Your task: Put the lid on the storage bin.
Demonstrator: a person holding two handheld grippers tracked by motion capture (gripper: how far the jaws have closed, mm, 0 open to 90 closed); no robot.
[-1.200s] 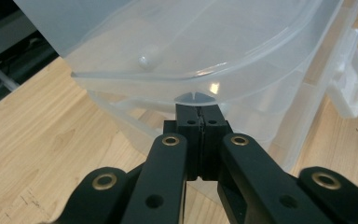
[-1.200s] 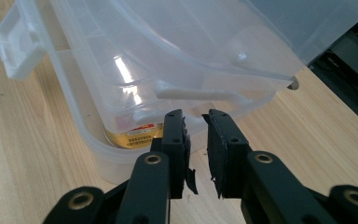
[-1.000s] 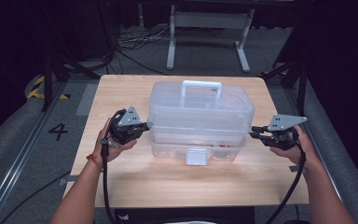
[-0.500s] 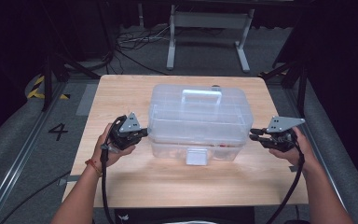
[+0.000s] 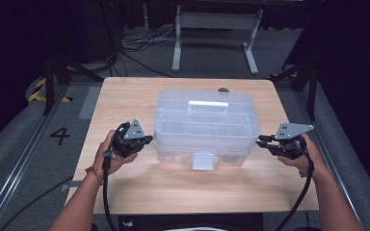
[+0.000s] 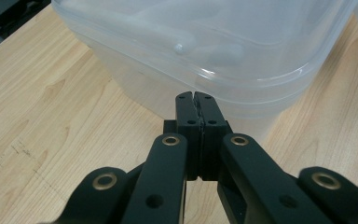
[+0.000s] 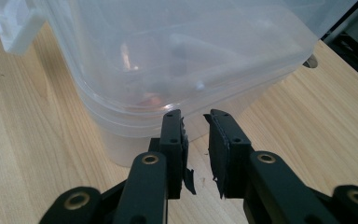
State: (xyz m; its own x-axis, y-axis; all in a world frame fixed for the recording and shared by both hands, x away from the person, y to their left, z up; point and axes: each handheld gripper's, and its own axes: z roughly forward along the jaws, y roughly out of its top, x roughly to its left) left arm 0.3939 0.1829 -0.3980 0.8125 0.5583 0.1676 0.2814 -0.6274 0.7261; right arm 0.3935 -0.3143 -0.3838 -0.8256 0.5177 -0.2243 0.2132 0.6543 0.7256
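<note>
clear plastic box (image 5: 207,126) sat mid-table (image 5: 125,96); left gripper (image 6: 196,99) jaws closed on nothing, right gripper (image 7: 195,119) jaws slightly apart, flanking it; prob light, slick, flexy; grab under rim.

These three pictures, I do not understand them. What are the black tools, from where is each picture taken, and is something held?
A person stands at a wooden table and holds a hand tool with two black jaws in each hand: the left gripper and the right gripper. One camera looks down from above; the two others ride on the tools and look along their jaws. Between them stands a clear plastic box with a lid and a handle. The left jaws are closed on nothing; the right jaws are slightly apart. Nothing is held.
</note>
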